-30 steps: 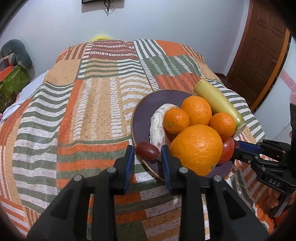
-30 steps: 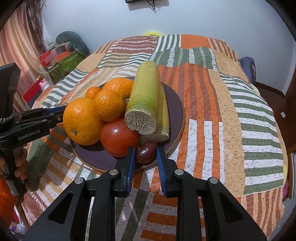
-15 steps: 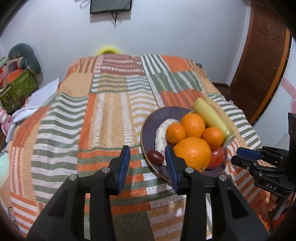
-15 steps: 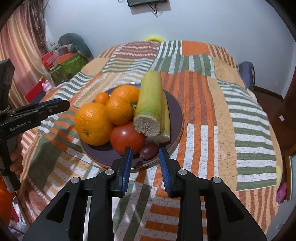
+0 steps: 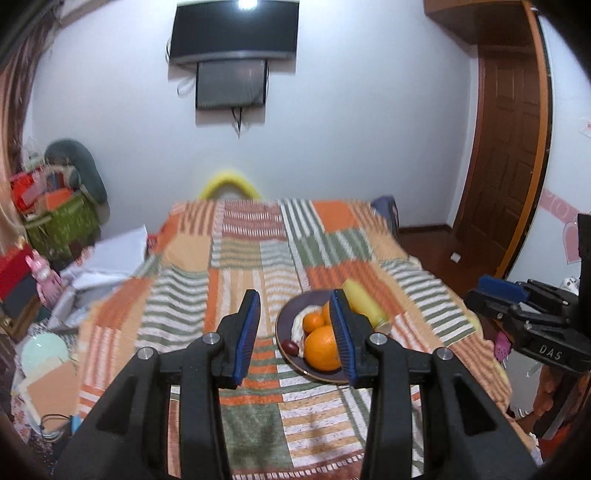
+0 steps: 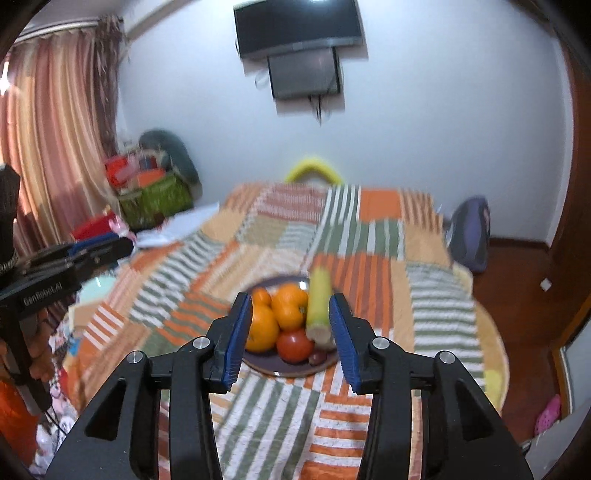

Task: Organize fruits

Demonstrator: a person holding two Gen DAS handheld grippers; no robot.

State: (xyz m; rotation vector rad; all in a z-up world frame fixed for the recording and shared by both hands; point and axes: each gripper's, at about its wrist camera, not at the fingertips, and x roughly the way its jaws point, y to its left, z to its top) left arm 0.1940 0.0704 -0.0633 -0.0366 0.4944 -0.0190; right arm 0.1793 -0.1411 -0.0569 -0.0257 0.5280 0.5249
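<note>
A dark purple plate [image 5: 286, 317] [image 6: 258, 363] sits on a striped patchwork bedspread [image 5: 236, 266] [image 6: 369, 236]. It holds oranges [image 5: 322, 347] [image 6: 291, 306], a red tomato [image 6: 294, 344], a yellow-green corn cob [image 5: 364, 304] [image 6: 318, 306], a pale peeled fruit [image 5: 298, 326] and small dark red fruits [image 5: 290, 346] [image 6: 317, 356]. My left gripper [image 5: 295, 332] is open and empty, well back and above the plate. My right gripper [image 6: 290, 332] is open and empty, also raised and far from the plate.
A TV [image 5: 234, 31] hangs on the far wall. A green box of clutter [image 5: 62, 218] stands left of the bed, a brown door [image 5: 513, 147] on the right, a purple backpack [image 6: 469, 232] by the far bed corner, curtains [image 6: 55, 122] at left.
Both grippers have pulled back and up from the plate and opened wider. The small dark fruits that were between the fingers stay on the plate.
</note>
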